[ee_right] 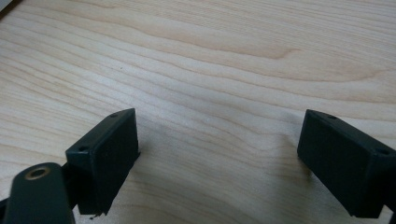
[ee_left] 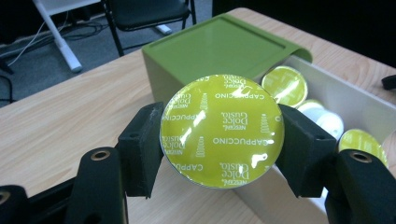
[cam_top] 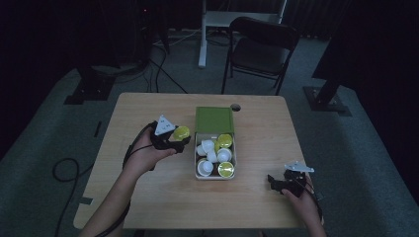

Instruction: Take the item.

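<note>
**Dim room, wooden counter: capsule held beside the box**

Left tongs [ee_left: 219, 135] gripped a yellow-green capsule [ee_left: 221, 130] just left of the green box [cam_top: 215, 143] at the counter's [cam_top: 148, 197] middle. Right tongs [ee_right: 219, 158] stood open, empty, near the counter's front right corner.

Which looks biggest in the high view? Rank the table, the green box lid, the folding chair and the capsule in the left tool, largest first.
1. table
2. folding chair, though it stands farther back, so its true size against the table is unsure
3. green box lid
4. capsule, clamped in the left tool
</note>
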Available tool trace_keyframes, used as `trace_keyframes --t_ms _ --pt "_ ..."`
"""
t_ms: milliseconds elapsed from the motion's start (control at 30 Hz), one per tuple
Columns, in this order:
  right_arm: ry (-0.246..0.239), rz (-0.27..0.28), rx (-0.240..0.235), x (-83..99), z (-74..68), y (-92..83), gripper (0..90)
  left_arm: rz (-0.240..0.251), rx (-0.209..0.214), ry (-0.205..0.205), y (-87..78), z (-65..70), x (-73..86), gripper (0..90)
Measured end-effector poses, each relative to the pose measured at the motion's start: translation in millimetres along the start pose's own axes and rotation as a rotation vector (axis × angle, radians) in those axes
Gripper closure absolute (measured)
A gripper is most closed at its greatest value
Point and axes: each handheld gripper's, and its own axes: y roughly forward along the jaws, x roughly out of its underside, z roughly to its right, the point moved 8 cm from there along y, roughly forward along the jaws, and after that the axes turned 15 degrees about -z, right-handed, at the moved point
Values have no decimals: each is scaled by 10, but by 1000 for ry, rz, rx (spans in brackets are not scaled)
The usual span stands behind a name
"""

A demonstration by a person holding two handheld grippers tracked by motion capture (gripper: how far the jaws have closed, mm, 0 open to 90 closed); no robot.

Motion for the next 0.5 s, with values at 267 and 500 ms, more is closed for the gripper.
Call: trace_keyframes --t_ms 267,500 --pt "1 0 0 0 -1 0 120 -3 -32 -48 -2 -145 214 384" --pt "1 0 0 0 -1 0 120 -21 -58 -80 -9 -265 439 384"
